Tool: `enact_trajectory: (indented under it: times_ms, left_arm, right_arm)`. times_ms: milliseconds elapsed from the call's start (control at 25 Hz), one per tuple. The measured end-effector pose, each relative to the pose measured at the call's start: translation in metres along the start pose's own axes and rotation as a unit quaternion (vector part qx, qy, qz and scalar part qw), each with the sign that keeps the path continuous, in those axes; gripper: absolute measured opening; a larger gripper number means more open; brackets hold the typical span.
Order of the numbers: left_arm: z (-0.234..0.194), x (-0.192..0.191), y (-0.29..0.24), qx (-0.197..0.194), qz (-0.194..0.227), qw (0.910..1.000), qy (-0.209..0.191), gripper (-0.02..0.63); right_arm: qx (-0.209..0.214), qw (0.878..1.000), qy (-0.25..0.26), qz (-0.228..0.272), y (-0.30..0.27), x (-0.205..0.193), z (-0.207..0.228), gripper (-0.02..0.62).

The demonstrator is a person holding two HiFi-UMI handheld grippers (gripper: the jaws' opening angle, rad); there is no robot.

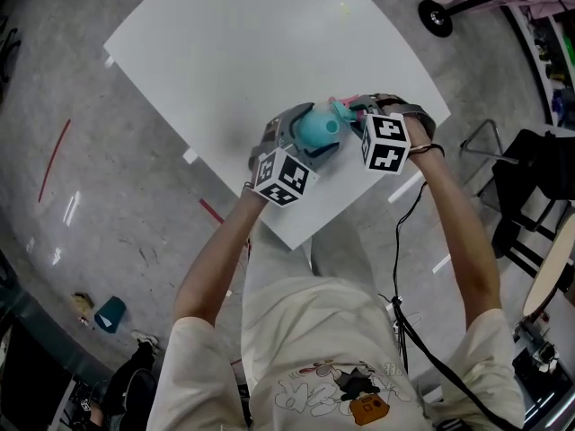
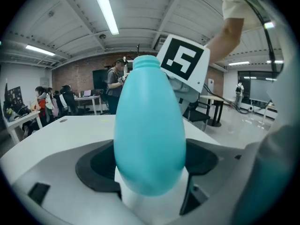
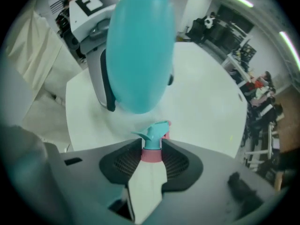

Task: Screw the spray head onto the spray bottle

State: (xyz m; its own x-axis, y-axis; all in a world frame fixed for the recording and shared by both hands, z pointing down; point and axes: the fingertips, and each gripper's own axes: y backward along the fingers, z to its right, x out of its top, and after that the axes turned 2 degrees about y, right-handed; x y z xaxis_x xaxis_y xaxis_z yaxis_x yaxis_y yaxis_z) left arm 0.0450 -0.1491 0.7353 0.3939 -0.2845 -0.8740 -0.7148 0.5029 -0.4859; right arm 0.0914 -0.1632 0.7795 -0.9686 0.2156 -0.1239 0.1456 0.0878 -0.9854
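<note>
A teal egg-shaped spray bottle [image 1: 314, 130] is held over the white table [image 1: 252, 43] near its front edge. My left gripper [image 1: 301, 142] is shut on its body. In the left gripper view the bottle [image 2: 150, 125] fills the gap between the black pads, with its open neck pointing away. My right gripper [image 1: 357, 117] is shut on the spray head [image 1: 341, 108], just right of the bottle. The right gripper view shows the spray head [image 3: 152, 139], teal nozzle over a pink collar, clamped between the pads. It sits a short way below the bottle [image 3: 140, 46] and apart from it.
A wheeled cart [image 1: 440, 14] stands beyond the table's far right corner, and black chairs [image 1: 530, 196] stand to the right. A small teal object [image 1: 110, 313] lies on the floor at lower left. People sit at desks [image 2: 47, 104] far behind the table.
</note>
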Motion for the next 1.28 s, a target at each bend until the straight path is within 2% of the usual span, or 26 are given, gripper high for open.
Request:
enact_trajectory:
  times_ms: [80, 160, 240, 280, 320, 400, 560, 600, 640, 680, 720, 800, 920, 1040, 1160, 1280]
  left_arm:
    - [-0.003, 0.019, 0.016, 0.012, 0.018, 0.9996, 0.018, 0.405]
    - [-0.005, 0.037, 0.031, 0.025, 0.028, 0.9989, 0.026, 0.405]
    - [-0.004, 0.052, 0.045, 0.034, 0.024, 0.9985, 0.036, 0.405]
    - [-0.001, 0.058, 0.051, 0.031, 0.018, 0.9983, 0.047, 0.405]
    - [0.003, 0.066, 0.056, 0.022, 0.012, 0.9979, 0.06, 0.405]
    - [0.013, 0.083, 0.064, 0.003, 0.0, 0.9972, 0.075, 0.405]
    - [0.016, 0.123, 0.078, -0.02, -0.031, 0.9987, 0.036, 0.405]
    - [0.016, 0.136, 0.083, -0.03, -0.034, 0.9985, 0.031, 0.405]
    - [0.016, 0.149, 0.089, -0.04, -0.036, 0.9983, 0.024, 0.405]
    - [0.018, 0.162, 0.095, -0.049, -0.037, 0.998, 0.014, 0.405]
    - [0.02, 0.175, 0.101, -0.056, -0.036, 0.9978, 0.002, 0.405]
    - [0.026, 0.198, 0.112, -0.067, -0.033, 0.9971, -0.016, 0.405]
    - [0.03, 0.216, 0.124, -0.074, -0.024, 0.9968, -0.021, 0.405]
    - [0.031, 0.229, 0.131, -0.083, -0.017, 0.9964, -0.008, 0.405]
    - [0.038, 0.26, 0.14, -0.112, -0.008, 0.9935, 0.016, 0.405]
    - [0.052, 0.294, 0.153, -0.158, 0.0, 0.9871, 0.026, 0.405]
  right_arm:
    - [-0.041, 0.995, -0.065, 0.059, 0.038, 0.005, 0.017, 0.134]
    - [-0.091, 0.978, -0.131, 0.132, 0.093, 0.014, 0.037, 0.133]
    - [-0.134, 0.949, -0.183, 0.22, 0.159, 0.031, 0.054, 0.133]
    - [-0.149, 0.928, -0.204, 0.272, 0.194, 0.042, 0.059, 0.133]
    - [-0.159, 0.904, -0.223, 0.329, 0.23, 0.053, 0.064, 0.133]
    - [-0.171, 0.842, -0.252, 0.445, 0.302, 0.073, 0.071, 0.133]
    - [-0.163, 0.71, -0.269, 0.631, 0.424, 0.093, 0.082, 0.133]
    - [-0.155, 0.682, -0.267, 0.663, 0.446, 0.094, 0.082, 0.133]
    - [-0.147, 0.66, -0.263, 0.689, 0.465, 0.095, 0.08, 0.133]
    - [-0.143, 0.644, -0.256, 0.706, 0.481, 0.095, 0.078, 0.133]
    - [-0.142, 0.636, -0.247, 0.717, 0.494, 0.096, 0.076, 0.133]
    - [-0.145, 0.631, -0.229, 0.727, 0.512, 0.099, 0.069, 0.133]
    - [-0.147, 0.635, -0.208, 0.729, 0.525, 0.105, 0.059, 0.133]
    - [-0.138, 0.639, -0.193, 0.731, 0.528, 0.108, 0.052, 0.133]
    - [-0.11, 0.643, -0.191, 0.733, 0.527, 0.107, 0.053, 0.133]
    - [-0.054, 0.631, -0.194, 0.749, 0.527, 0.104, 0.051, 0.133]
